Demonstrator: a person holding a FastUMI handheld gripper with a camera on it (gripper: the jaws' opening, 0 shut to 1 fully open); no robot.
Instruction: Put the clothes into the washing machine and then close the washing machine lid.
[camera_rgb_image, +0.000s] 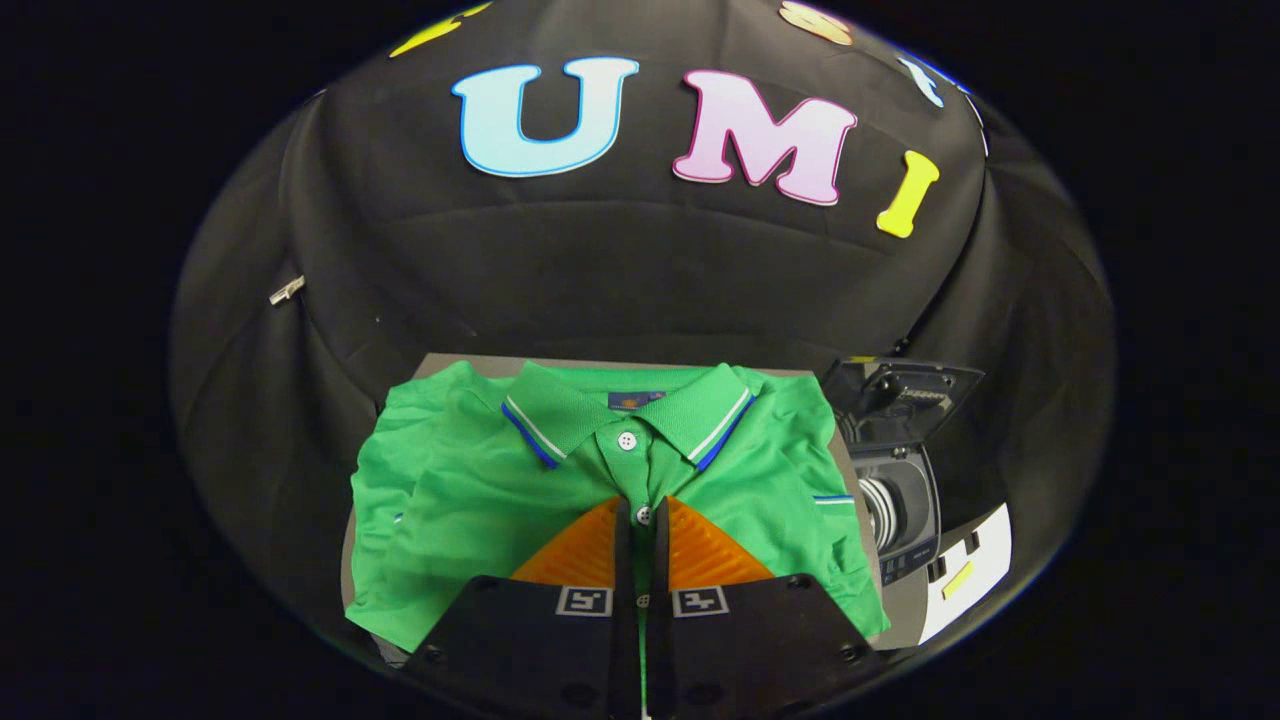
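Nearest, the gripper (641, 520) hangs low over the front of a folded green polo shirt (470, 500), its two fingers drawn almost together with only a thin slit left between them. The shirt's button placket runs straight into that slit, and a button shows right at the fingertips, so the fingers look closed on a pinch of the placket fabric, though whether both truly press on cloth cannot be told for certain from this angle. The shirt lies flat and face up on a grey worktop (470, 362), covering most of it, with the collar (560, 415) and its striped edge just beyond the fingers and a sleeve folded out on either side. The garment should be light, soft and limp: it will sag and unfold once lifted, so a hold at the doubled placket or the stiffer collar band seems the best way to bring it up in one bunch rather than trailing a single layer. Beside the shirt, at the worktop's far corner on the right, stands a small washing machine (900, 500) with its lid (900, 395) raised and the drum opening facing the shirt. Nothing has gone inside it yet, so the loading step is only beginning, and the lid remains to be shut afterwards.
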